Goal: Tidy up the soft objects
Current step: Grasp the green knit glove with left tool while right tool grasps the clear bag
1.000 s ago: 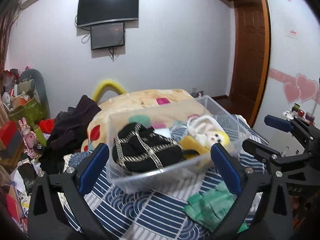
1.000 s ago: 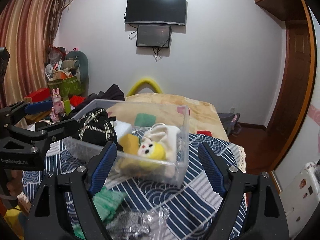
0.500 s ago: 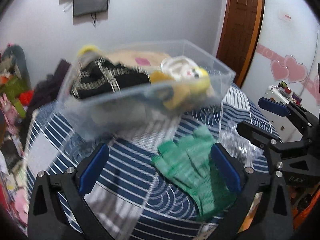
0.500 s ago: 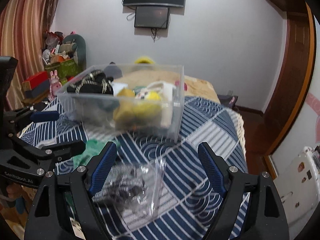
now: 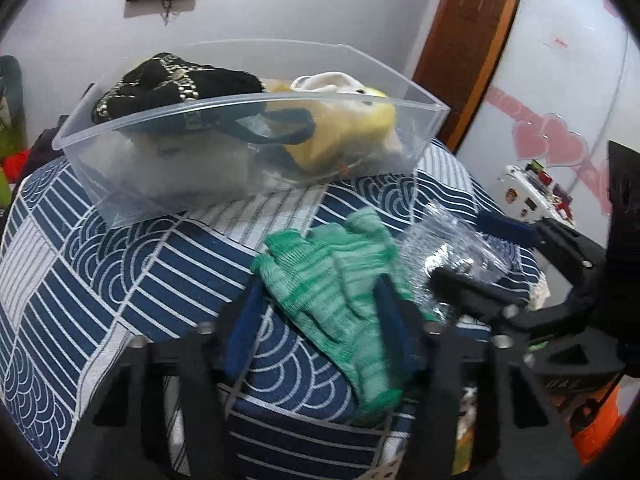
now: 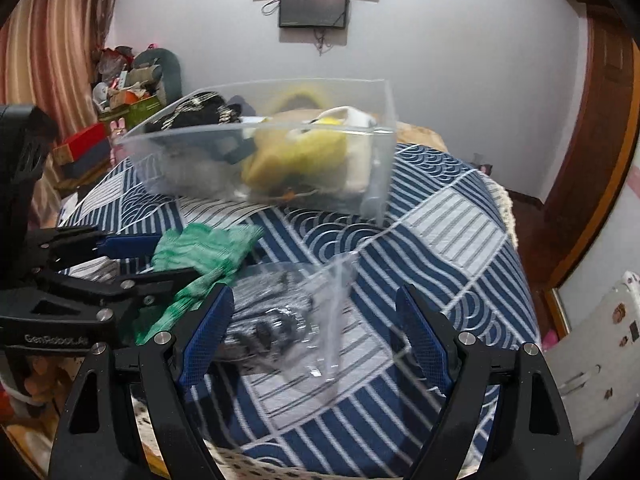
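A: Starting at our left, what do we have at nine o'clock?

B: In the right wrist view, our left gripper [image 6: 160, 258] reaches in from nine o'clock, its blue pads on either side of the green gloves [image 6: 204, 252]. From the left wrist view, the left gripper [image 5: 318, 316] has its fingers part open, straddling the green gloves [image 5: 340, 292]; the right-hand pad touches the knit, the left-hand pad sits just beside it. We cannot tell whether it has a firm hold.

A: And the gloves lie where?

B: Flat on the blue-and-white patterned cover [image 5: 120, 272], in front of the clear bin [image 5: 248, 148], which sits at twelve o'clock. Inside the bin we see a black bag with chain trim [image 5: 172, 84] on the left and a yellow plush toy [image 5: 348, 128] on the right.

A: Moving right?

B: A crinkled clear plastic bag [image 6: 292, 320] with something dark inside lies just beside the gloves, toward three o'clock of them. Our right gripper [image 6: 316, 340] hovers over it, fingers spread wide, touching nothing we can make out.

A: Farther right?

B: A brown wooden door [image 6: 600, 128] at two o'clock.
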A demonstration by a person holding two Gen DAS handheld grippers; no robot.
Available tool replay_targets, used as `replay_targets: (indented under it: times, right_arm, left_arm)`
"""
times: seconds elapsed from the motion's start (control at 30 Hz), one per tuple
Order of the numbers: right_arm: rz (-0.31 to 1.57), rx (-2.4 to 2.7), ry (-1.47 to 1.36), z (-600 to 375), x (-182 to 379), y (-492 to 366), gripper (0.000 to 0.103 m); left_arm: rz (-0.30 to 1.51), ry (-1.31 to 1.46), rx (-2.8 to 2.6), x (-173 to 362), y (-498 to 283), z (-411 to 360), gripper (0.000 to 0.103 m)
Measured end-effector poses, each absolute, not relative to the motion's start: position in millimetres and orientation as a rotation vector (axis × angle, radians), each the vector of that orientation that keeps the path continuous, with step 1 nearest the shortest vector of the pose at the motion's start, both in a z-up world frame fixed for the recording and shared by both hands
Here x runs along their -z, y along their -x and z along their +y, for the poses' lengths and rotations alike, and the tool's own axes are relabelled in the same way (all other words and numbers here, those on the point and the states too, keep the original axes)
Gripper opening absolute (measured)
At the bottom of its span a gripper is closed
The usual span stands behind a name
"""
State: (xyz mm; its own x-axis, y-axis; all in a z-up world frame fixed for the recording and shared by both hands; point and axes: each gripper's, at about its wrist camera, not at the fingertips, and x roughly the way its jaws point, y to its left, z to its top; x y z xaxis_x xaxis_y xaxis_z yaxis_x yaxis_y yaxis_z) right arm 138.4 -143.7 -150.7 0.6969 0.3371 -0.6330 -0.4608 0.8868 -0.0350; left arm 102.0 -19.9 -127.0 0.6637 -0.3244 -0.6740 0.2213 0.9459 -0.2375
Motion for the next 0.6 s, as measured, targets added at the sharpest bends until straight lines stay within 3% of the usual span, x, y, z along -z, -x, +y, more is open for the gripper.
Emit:
replay_targets:
  times: [0.1, 0.2, 0.27, 0.6]
  right_arm:
    - [0.678, -0.480, 0.220, -133.8, 156.1, -135.9, 0.080]
    - [0.685, -0.522, 0.230, -125.3, 162.4, -131.1, 0.064]
    - [0.684, -0.540, 0.229, -123.1, 161.8, -128.9, 0.050]
    - [0.644, -0.515, 0.219, -127.6, 152.9, -130.4, 0.030]
  left_arm:
    - [0.782, 0.137, 0.322, 126.1, -97.9, -19.5, 0.024]
    - [0.777, 0.140, 0.324, 124.0, -92.1, -16.6, 0.016]
    - [0.770, 0.140, 0.312, 121.9, -88.2, -12.8, 0.013]
    - [0.704, 0.168, 0.244, 97.8, -76.9, 17.5, 0.011]
